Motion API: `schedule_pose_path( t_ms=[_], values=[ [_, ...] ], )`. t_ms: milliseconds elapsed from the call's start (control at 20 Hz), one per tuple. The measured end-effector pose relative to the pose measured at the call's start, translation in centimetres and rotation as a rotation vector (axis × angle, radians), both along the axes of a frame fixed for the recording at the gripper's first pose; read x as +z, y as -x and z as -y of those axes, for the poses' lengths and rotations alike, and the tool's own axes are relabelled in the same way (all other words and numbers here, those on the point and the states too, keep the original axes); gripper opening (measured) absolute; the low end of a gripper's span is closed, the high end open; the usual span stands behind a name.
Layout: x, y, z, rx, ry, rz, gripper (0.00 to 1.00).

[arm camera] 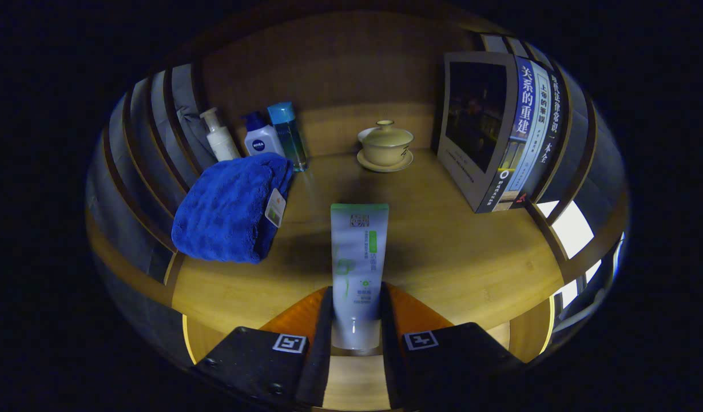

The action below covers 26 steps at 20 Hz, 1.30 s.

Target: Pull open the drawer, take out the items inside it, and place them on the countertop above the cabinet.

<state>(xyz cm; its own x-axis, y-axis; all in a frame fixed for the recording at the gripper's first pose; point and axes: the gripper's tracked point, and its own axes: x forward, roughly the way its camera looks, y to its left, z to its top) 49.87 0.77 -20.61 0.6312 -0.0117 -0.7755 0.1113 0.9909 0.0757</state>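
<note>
A white tube (357,269) with a green end and green print stands out forward from between my two fingers. My gripper (356,320) is shut on the tube's lower part, one finger pressing each side. The tube hangs just above the wooden countertop (454,252), its green end pointing toward the back wall. The drawer is hidden from this view.
A folded blue towel (231,212) lies on the countertop ahead to the left. Behind it stand a white pump bottle (219,137), a white bottle with a blue cap (261,140) and a teal bottle (287,134). A lidded cup on a saucer (385,147) sits at the back. Upright books (500,131) stand at the right.
</note>
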Motion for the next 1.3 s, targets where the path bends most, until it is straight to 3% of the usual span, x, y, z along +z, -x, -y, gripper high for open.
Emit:
schedule_pose_path(
  t_ms=[250,400,600,850,1000,1300],
  values=[
    [-0.6,-0.5,0.1,0.014,0.046,0.022,0.54],
    [-0.5,-0.3,-0.5,0.025,0.035,0.023,0.63],
    [-0.3,0.0,-0.2,0.015,0.062,0.026,1.00],
    [0.4,0.9,-0.9,-0.020,-0.027,0.055,1.00],
    [3.8,2.5,-0.3,-0.045,-0.089,0.147,1.00],
    [10.8,10.8,2.1,-0.019,-0.163,0.340,0.99]
  ],
)
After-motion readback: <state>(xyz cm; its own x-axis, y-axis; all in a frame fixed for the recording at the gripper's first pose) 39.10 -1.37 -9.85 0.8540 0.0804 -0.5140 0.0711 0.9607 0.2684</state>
